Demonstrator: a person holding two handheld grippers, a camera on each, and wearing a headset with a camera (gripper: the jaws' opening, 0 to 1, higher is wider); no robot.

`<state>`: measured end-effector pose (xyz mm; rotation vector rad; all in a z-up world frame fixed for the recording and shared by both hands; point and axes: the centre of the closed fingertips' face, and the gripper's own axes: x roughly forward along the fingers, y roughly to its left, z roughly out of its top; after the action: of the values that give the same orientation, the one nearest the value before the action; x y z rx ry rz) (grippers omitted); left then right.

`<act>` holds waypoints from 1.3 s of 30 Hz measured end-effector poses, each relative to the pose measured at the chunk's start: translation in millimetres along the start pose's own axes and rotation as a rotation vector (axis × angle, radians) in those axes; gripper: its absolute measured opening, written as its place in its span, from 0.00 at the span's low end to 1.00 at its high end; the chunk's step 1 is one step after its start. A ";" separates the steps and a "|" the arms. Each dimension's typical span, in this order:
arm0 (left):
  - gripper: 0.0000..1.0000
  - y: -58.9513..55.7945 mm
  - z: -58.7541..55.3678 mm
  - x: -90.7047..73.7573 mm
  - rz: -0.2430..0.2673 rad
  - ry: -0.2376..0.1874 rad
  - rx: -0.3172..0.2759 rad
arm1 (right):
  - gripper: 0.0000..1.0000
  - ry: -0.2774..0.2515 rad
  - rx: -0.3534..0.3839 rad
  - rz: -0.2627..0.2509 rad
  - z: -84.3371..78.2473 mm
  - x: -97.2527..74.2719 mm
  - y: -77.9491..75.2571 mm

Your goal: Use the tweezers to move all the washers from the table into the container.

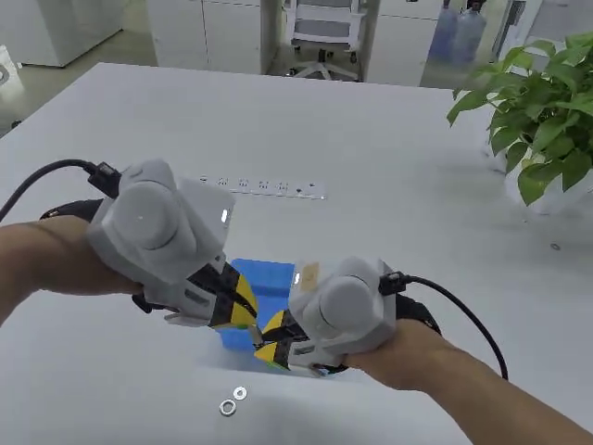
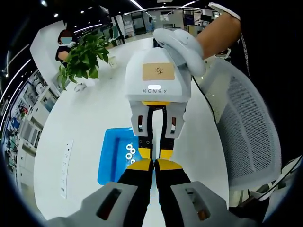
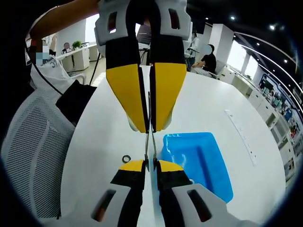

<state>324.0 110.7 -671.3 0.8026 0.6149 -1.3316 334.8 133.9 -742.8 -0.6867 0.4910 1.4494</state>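
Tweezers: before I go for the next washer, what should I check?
1. Tweezers held by the right gripper: ok, shut on them.
2. Left gripper also clamped on the tweezers: ok.
3. Tweezer tips free and aimed at a washer: cannot tell.
4. Table cleared of washers: not ok, two lie near the front edge.
5. Container close by and open: ok.
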 end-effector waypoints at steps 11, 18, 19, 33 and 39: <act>0.06 -16.0 -11.8 1.1 -0.014 0.022 -0.017 | 0.11 -0.017 0.009 0.029 0.7 13.4 17.2; 0.06 -22.8 -22.4 3.0 -0.025 0.040 -0.030 | 0.11 -0.029 0.010 0.048 0.2 22.1 26.8; 0.06 -23.1 -23.6 3.1 -0.025 0.043 -0.030 | 0.11 -0.030 0.012 0.051 0.3 23.0 27.4; 0.06 -34.6 -36.8 8.7 -0.050 0.058 -0.062 | 0.12 -0.029 0.016 0.095 -2.4 37.0 41.6; 0.06 -38.1 -40.5 9.8 -0.055 0.068 -0.070 | 0.12 -0.028 0.017 0.111 -3.2 42.3 45.9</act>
<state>290.1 135.4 -709.1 0.7811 0.7377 -1.3303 293.0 161.9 -779.8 -0.6332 0.5262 1.5554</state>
